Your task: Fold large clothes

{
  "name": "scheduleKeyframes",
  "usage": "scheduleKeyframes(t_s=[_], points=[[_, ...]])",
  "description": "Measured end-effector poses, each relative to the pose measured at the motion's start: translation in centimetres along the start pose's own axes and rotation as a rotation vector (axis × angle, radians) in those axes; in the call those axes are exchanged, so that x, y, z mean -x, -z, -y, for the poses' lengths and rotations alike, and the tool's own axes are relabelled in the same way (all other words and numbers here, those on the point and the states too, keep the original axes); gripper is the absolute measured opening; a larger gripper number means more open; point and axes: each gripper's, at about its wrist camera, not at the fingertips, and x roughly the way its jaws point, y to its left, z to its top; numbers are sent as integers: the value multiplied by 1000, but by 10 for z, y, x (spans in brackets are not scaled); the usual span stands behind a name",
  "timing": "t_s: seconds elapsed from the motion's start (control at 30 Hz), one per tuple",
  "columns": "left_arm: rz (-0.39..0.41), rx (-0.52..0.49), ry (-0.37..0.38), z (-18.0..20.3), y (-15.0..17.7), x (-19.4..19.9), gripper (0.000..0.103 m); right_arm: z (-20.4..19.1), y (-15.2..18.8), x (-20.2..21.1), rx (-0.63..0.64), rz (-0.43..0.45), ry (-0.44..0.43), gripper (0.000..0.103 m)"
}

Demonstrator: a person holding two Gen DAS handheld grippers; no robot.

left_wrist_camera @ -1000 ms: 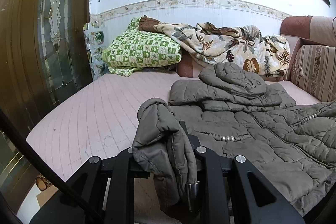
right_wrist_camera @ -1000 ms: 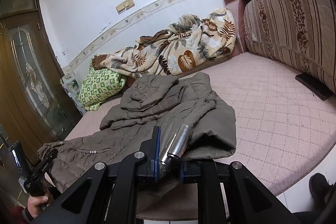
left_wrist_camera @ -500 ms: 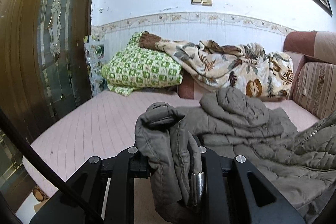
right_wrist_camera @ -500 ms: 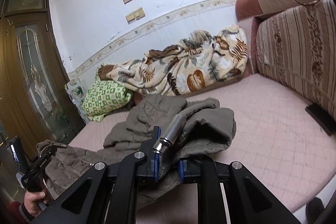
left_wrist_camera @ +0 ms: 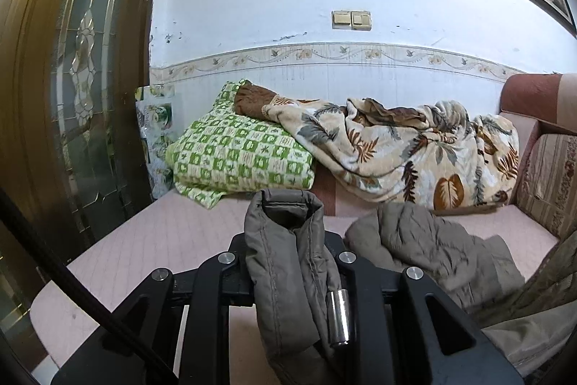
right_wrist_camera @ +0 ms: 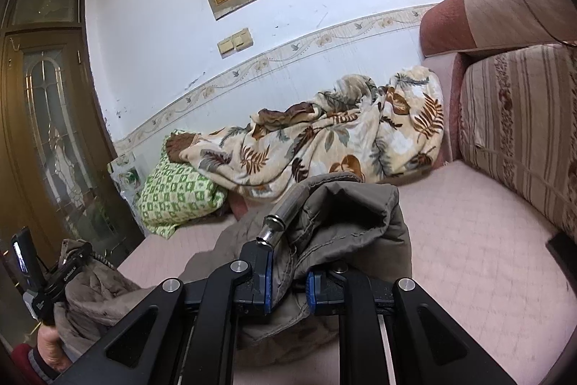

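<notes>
Since the earlier frame both claws have lifted the jacket (left_wrist_camera: 432, 251) off the sofa seat (right_wrist_camera: 468, 215). The left claw (left_wrist_camera: 288, 280) and right claw (right_wrist_camera: 285, 280) each clamp bunched hem. It is soft, bulky, slippery; hem corners suit gripping. At nine o'clock, only the right view shows the person's hand (right_wrist_camera: 48, 341).

Black angular frame of the right gripper (right_wrist_camera: 285, 287), blue pads (right_wrist_camera: 267, 280) on its fingers, silver round screws, left gripper (left_wrist_camera: 292, 276) equally black, white lettering, dark red sleeve (right_wrist_camera: 27, 358), grey cuff
</notes>
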Motion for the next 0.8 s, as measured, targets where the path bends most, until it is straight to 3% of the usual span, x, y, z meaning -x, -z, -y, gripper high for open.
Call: scheduleKeyframes(t_s=[0.17, 0.4, 0.6, 0.8], points=[[-38, 25, -14, 6, -19, -55, 24, 4, -26, -52, 17, -18, 0, 14], [-165, 41, -59, 21, -32, -162, 29, 26, -48, -148, -4, -86, 35, 14], [-265, -7, -116, 32, -25, -252, 42, 70, -40, -230, -106, -187, 90, 14], [-322, -65, -163, 31, -14, -306, 50, 106, -14, -292, -157, -282, 154, 14]])
